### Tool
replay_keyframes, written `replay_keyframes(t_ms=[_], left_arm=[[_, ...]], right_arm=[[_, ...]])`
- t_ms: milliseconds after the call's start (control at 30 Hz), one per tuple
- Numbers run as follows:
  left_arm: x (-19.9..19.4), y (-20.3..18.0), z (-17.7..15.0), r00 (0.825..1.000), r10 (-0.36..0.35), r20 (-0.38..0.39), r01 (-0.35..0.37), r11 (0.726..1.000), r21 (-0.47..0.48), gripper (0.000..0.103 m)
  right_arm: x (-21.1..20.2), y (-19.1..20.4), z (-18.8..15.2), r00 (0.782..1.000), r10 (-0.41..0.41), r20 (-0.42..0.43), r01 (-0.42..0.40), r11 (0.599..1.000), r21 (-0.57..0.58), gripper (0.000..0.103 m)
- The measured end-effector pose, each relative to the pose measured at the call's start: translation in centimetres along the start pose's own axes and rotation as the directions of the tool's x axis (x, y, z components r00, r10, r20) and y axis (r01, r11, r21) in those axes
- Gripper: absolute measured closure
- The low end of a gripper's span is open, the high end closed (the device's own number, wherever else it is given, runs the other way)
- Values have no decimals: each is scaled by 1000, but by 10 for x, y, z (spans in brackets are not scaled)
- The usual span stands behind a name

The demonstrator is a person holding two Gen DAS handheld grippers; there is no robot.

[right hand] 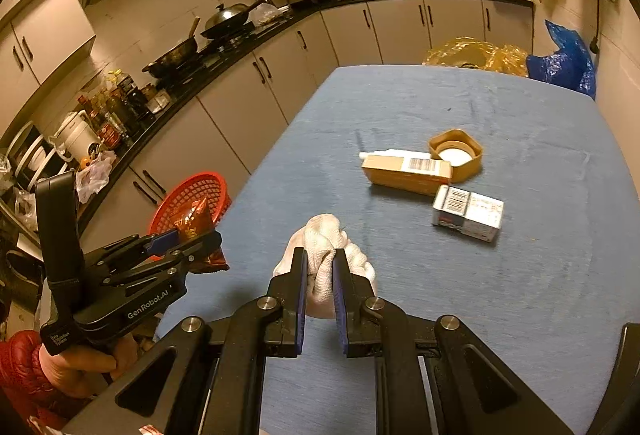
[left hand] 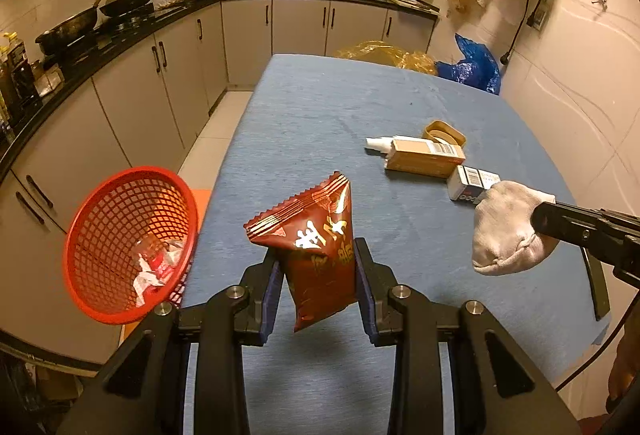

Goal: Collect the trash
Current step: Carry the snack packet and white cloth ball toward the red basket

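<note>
- Between the blue pads of my left gripper (left hand: 316, 275) hangs a glossy dark-red snack packet (left hand: 316, 247), its crimped, saw-toothed top edge tilted; the jaws are nearly closed and pinch its crinkled foil body above the table.
- Closed tight in my right gripper (right hand: 320, 275) is a soft, bunched white cloth (right hand: 328, 243) with a knitted texture, bulging out past both fingers.
- Just off the table's left edge sits a round red plastic mesh basket (left hand: 120, 219), with crumpled wrappers in its bottom.
- Under both grippers spreads a blue, felt-like tablecloth (left hand: 320, 123), faintly creased.
- Farther along it lie a small white printed carton (right hand: 468, 213), a brown cardboard box (right hand: 404, 173) with a barcode label, and a tan hexagonal lid (right hand: 456, 155), close together, the lid touching the brown box.
- Beyond the far edge sit crinkled yellow (right hand: 476, 55) and blue plastic bags (right hand: 568, 63).
</note>
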State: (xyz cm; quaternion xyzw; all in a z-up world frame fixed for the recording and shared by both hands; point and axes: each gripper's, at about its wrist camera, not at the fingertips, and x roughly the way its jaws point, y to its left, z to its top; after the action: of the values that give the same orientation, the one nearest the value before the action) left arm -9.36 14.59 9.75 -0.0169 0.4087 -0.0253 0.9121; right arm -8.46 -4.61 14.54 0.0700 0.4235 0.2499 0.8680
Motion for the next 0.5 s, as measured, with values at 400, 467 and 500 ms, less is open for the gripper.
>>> replay_keyframes(t_ms=[400, 467, 500], left_arm=[[-10, 34, 0, 999, 25, 22, -24, 1000, -19, 71], [-11, 39, 1, 999, 30, 24, -29, 999, -23, 71], [-11, 42, 1, 999, 32, 24, -31, 999, -26, 71]], right_arm=[[21, 30, 7, 999, 29, -15, -29, 999, -25, 90], [25, 36, 8, 999, 33, -17, -34, 999, -29, 90], [27, 38, 9, 999, 35, -18, -35, 999, -31, 90]])
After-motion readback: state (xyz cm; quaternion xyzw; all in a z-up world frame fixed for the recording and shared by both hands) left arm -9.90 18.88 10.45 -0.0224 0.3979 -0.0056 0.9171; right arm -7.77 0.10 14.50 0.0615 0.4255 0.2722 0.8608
